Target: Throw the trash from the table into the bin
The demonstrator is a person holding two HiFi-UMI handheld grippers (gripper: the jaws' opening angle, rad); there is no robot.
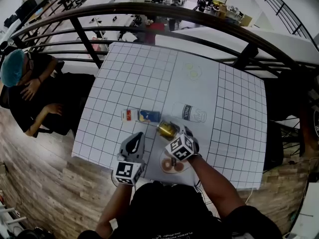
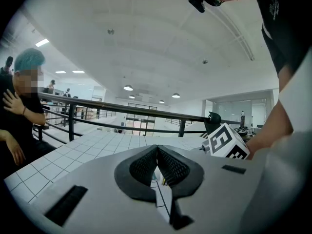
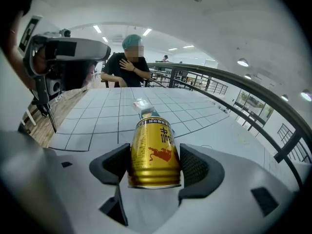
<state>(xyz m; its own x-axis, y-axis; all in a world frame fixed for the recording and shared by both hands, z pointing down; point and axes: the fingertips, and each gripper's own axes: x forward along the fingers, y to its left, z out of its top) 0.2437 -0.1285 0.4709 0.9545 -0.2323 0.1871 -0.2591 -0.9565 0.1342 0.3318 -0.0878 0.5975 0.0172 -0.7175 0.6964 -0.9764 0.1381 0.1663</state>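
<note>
While the right gripper [image 3: 155,165] pinches a gold can [image 1: 168,130] in its jaws over the gridded surface [image 1: 149,73], the left gripper [image 2: 157,150] keeps its jaws pressed together, empty. A plastic bottle [image 1: 189,113] lies near the can.

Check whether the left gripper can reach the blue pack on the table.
Probably yes: the left gripper sits just short of the blue pack, bare table between them, though its shut jaws must open.

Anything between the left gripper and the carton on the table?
No. In the head view only bare table separates the left gripper from the carton. The can in the right gripper sits off to the side.
</note>
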